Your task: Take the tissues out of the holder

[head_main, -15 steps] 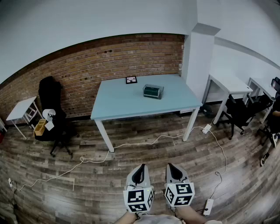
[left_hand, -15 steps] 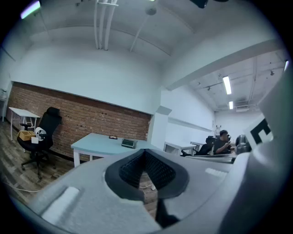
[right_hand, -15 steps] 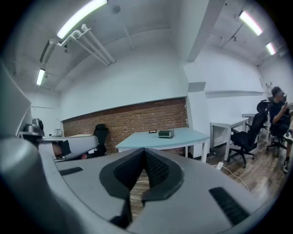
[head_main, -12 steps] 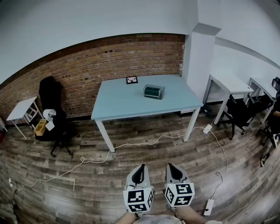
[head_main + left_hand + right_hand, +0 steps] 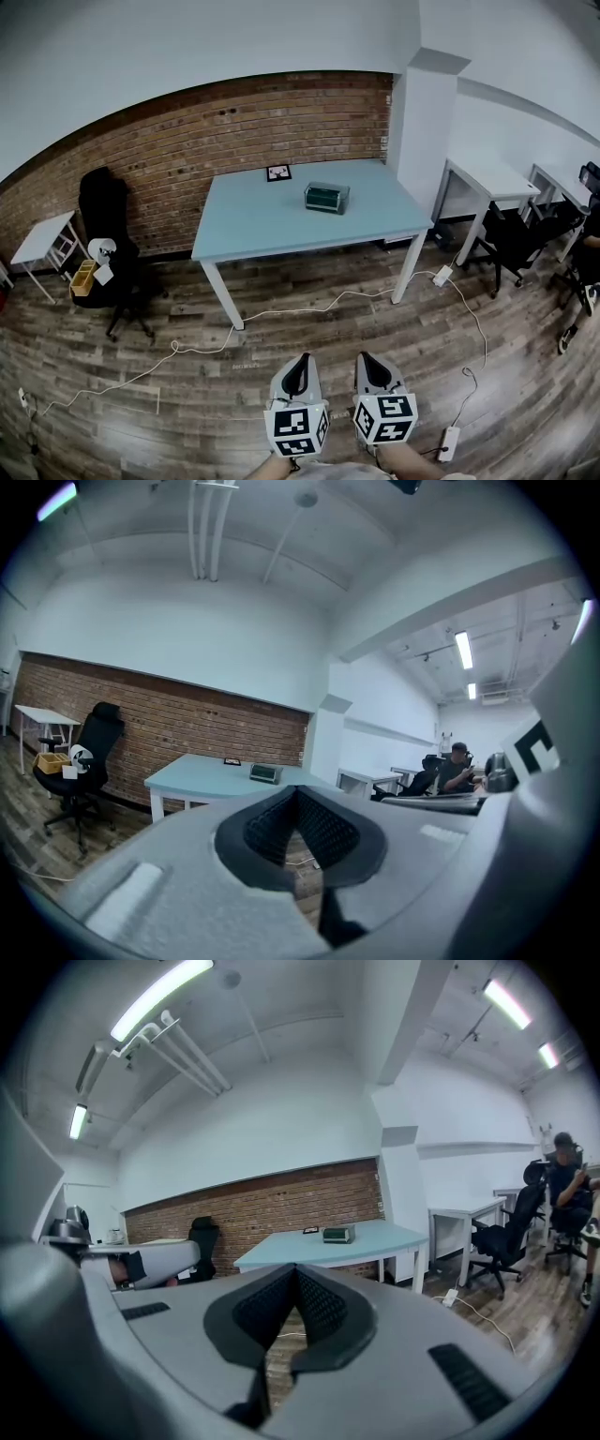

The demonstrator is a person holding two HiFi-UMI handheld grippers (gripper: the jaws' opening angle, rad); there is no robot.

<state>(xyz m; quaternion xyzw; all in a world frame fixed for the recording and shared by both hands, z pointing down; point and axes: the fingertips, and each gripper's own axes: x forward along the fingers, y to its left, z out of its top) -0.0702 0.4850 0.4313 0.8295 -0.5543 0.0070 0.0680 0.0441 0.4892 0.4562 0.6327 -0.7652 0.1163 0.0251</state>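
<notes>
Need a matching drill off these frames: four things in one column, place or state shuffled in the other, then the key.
Things:
1. tissue holder
2. black chair, far left
3. power strip
4. right tongs

Place or state:
A. shut, nothing between them
B. on the wooden floor
C. on the blue table
D. by the brick wall

Pairs: 1-C, 2-D, 3-B, 4-A.

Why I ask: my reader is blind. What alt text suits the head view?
The left gripper and right gripper, both shut and empty, hang low over a wood floor, apart from a blue table bearing the tissue holder, by a brick wall.
</notes>
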